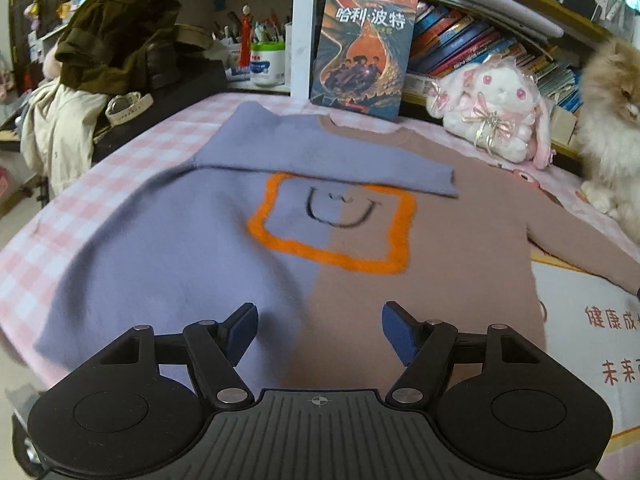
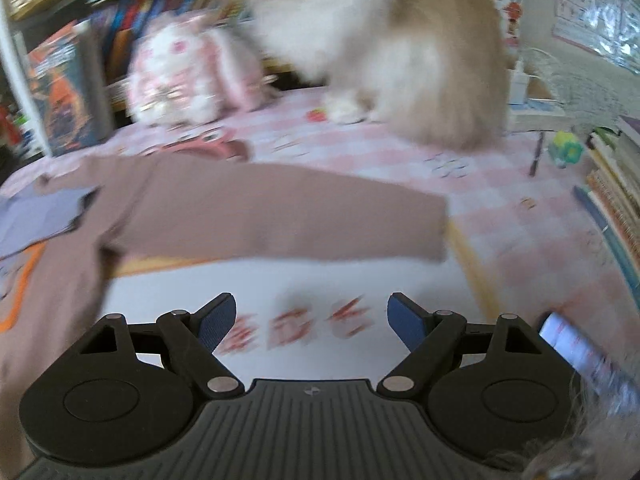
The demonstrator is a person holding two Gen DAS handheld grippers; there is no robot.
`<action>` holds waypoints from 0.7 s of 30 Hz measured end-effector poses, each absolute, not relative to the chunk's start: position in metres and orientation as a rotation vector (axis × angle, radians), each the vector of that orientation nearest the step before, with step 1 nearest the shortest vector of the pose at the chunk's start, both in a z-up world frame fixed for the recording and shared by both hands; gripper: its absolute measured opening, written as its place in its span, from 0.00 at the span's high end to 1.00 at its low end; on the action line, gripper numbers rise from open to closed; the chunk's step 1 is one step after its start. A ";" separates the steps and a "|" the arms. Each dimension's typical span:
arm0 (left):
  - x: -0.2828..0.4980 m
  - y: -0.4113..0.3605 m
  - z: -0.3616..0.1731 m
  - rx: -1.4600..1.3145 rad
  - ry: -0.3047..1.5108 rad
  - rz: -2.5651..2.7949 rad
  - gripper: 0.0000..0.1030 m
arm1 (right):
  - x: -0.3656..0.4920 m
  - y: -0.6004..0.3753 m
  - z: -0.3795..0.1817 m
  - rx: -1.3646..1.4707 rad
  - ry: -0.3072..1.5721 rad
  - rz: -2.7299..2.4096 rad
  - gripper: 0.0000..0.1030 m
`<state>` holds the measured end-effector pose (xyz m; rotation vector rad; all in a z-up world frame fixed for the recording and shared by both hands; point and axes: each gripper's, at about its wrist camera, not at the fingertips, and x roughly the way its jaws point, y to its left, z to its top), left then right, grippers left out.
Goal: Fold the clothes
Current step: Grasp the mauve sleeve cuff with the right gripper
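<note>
Below and ahead of the left tool (image 1: 319, 330) lies the sweater (image 1: 224, 264), spread flat on the pink-checked tabletop (image 1: 92, 200), its lilac sleeve (image 1: 320, 160) folded across the chest; the jaws stand wide, empty, above the hem; the right tool (image 2: 312, 320), likewise wide and empty, hovers over a white sheet (image 2: 280, 280), the brown sleeve (image 2: 280, 216) stretched just beyond it; a fluffy cat (image 2: 400, 52) sits behind.

Both tongs, left tongs (image 1: 319, 330) and right tongs (image 2: 311, 322), have black linkages (silver pivots), blue pads, ribbed grey bases
</note>
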<state>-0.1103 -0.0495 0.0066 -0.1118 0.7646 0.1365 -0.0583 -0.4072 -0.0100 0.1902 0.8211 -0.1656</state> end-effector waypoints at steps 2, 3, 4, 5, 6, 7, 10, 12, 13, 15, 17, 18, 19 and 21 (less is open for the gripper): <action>-0.114 -0.058 0.005 -0.111 0.774 0.160 0.29 | -0.049 -0.427 -0.011 0.198 0.821 -0.183 0.20; -0.115 -0.061 0.006 -0.110 0.777 0.171 0.29 | -0.044 -0.436 -0.012 0.203 0.822 -0.195 0.20; -0.116 -0.063 0.006 -0.108 0.779 0.182 0.29 | -0.040 -0.444 -0.013 0.207 0.822 -0.207 0.21; -0.117 -0.065 0.006 -0.107 0.781 0.192 0.29 | -0.035 -0.452 -0.014 0.211 0.823 -0.218 0.21; -0.118 -0.068 0.007 -0.106 0.783 0.203 0.29 | -0.031 -0.460 -0.015 0.215 0.825 -0.231 0.22; -0.119 -0.069 0.007 -0.103 0.785 0.213 0.29 | -0.027 -0.466 -0.016 0.217 0.827 -0.246 0.23; -0.122 -0.074 0.009 -0.096 0.792 0.230 0.29 | -0.017 -0.481 -0.022 0.221 0.845 -0.277 0.26; -0.123 -0.078 0.010 -0.091 0.796 0.237 0.29 | -0.013 -0.483 -0.025 0.217 0.859 -0.276 0.33; -0.123 -0.079 0.010 -0.090 0.797 0.240 0.29 | -0.012 -0.484 -0.027 0.214 0.865 -0.273 0.34; -0.123 -0.081 0.011 -0.087 0.798 0.245 0.29 | -0.010 -0.482 -0.029 0.196 0.865 -0.260 0.37; -0.122 -0.083 0.012 -0.083 0.796 0.246 0.29 | -0.010 -0.479 -0.029 0.186 0.856 -0.234 0.48; -0.122 -0.083 0.012 -0.083 0.795 0.246 0.29 | -0.010 -0.477 -0.028 0.182 0.851 -0.213 0.61; -0.122 -0.084 0.012 -0.083 0.794 0.245 0.29 | -0.010 -0.475 -0.028 0.181 0.847 -0.193 0.69; -0.122 -0.084 0.013 -0.082 0.791 0.244 0.29 | -0.009 -0.473 -0.027 0.189 0.843 -0.155 0.83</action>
